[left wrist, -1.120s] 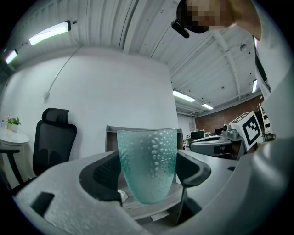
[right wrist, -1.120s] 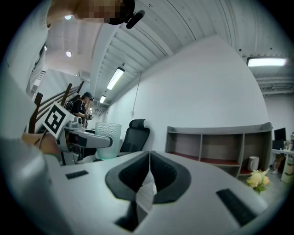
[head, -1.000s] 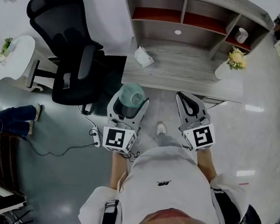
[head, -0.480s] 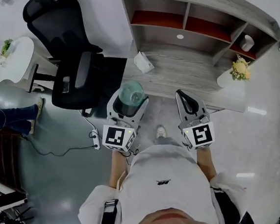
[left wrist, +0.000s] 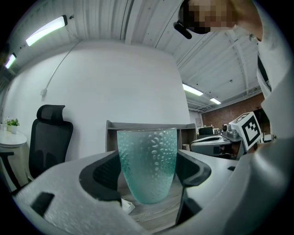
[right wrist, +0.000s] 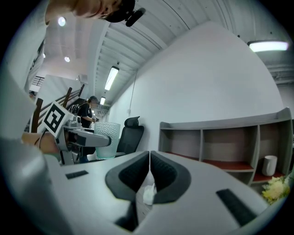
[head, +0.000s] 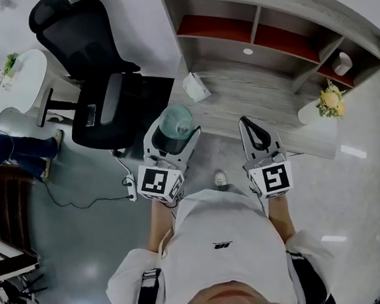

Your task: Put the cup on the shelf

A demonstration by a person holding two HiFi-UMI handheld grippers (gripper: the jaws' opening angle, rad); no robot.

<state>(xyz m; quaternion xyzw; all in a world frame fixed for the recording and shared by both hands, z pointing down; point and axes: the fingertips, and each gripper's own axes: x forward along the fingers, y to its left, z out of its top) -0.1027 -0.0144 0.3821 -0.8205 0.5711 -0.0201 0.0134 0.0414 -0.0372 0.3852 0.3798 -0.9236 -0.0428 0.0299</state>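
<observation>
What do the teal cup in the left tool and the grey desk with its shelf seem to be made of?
Translucent teal dimpled cup: probably plastic, possibly frosted glass; light passes through it, and raised bubble-like bumps cover its wall. Grey desk with its shelf unit: likely wood-effect laminate or board; streaky plank grain, matte. Its reddish shelf boards look smooth, material unclear.

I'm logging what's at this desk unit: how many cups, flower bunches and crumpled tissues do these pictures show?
Cups: 2, the teal cup and the white cup
Flower bunch: 1
Tissue: 1
Total: 4
</observation>
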